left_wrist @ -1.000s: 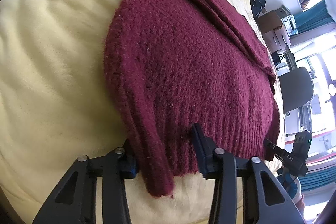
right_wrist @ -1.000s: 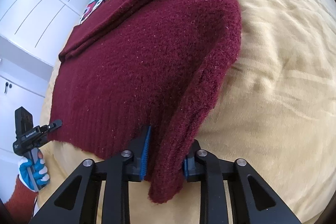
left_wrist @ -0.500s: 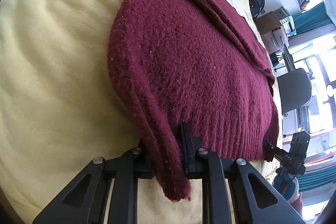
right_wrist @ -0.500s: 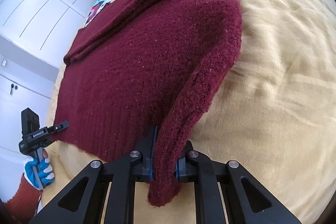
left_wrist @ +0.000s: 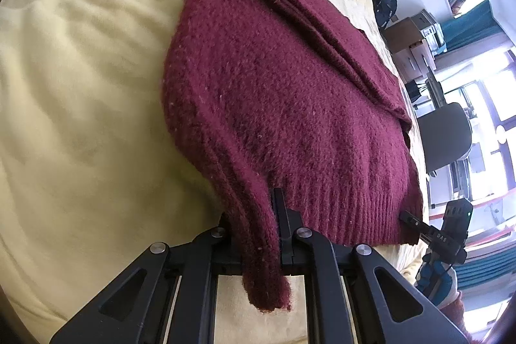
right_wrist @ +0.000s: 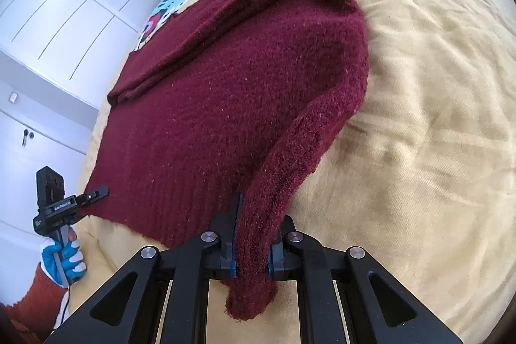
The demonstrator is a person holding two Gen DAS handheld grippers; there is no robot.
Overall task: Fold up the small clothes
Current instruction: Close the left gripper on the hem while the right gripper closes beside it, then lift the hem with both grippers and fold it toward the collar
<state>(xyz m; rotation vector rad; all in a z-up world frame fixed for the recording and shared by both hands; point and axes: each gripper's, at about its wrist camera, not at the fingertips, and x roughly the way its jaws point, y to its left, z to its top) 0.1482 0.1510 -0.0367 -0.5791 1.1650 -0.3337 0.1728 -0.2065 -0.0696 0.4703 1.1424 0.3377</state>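
Both near corners pinched.
Left gripper (left_wrist: 258,234) and right gripper (right_wrist: 253,244) have just closed on the sweater's (left_wrist: 290,105) near hem corners; it lies flat on the bed (left_wrist: 80,118), ready to fold away.

Fuzzy knitted wool sweater (left_wrist: 290,105) on soft, matt yellow blanket (left_wrist: 80,118).

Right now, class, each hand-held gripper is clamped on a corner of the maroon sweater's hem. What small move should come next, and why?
Probably lift both corners together and carry the hem toward the collar. The left hand-held gripper and right hand-held gripper are both shut on the maroon sweater, which lies flat on the yellow blanket with its sleeves already folded in.
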